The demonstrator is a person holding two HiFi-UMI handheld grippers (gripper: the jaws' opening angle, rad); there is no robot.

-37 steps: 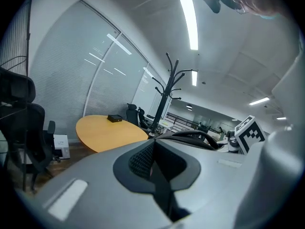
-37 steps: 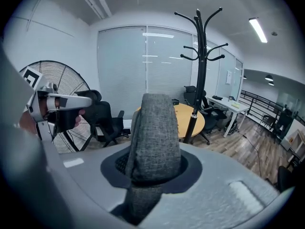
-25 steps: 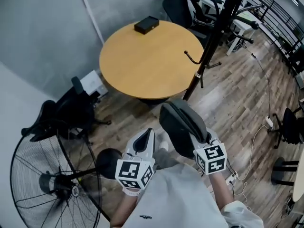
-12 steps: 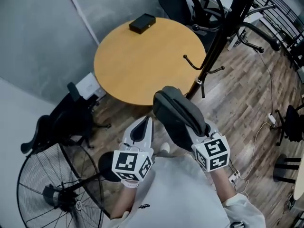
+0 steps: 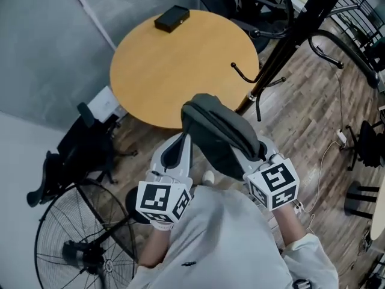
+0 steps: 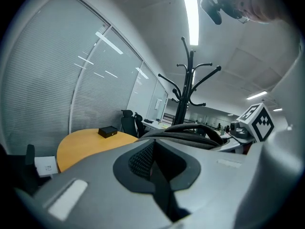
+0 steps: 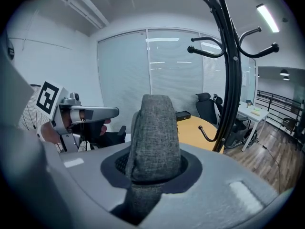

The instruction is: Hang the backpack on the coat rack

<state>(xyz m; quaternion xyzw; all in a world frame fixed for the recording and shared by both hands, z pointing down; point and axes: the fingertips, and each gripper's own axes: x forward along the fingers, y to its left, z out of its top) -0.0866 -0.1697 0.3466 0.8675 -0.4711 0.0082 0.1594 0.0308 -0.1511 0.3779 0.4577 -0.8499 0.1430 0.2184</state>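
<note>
The dark grey backpack (image 5: 219, 134) hangs in the air in front of me, its grey fabric strap (image 7: 155, 137) pinched between the jaws of my right gripper (image 5: 254, 155). My left gripper (image 5: 177, 146) floats just left of the bag, jaws shut with nothing in them; from its own view the bag's top (image 6: 190, 130) shows to the right. The black coat rack (image 5: 283, 53) stands ahead and to the right, beside the round table, with a low hook (image 5: 243, 74) pointing toward me. Its pole and upper hooks (image 7: 228, 80) rise close by in the right gripper view.
A round wooden table (image 5: 180, 59) carries a small black box (image 5: 171, 18). A large floor fan (image 5: 78, 239) and a black office chair (image 5: 78, 149) are at the left. More chairs stand behind the table, and cables (image 5: 337, 143) lie on the wood floor at the right.
Both grippers and the backpack have moved forward and a little up, closer to the table edge and the coat rack. The grip on the strap is unchanged.
</note>
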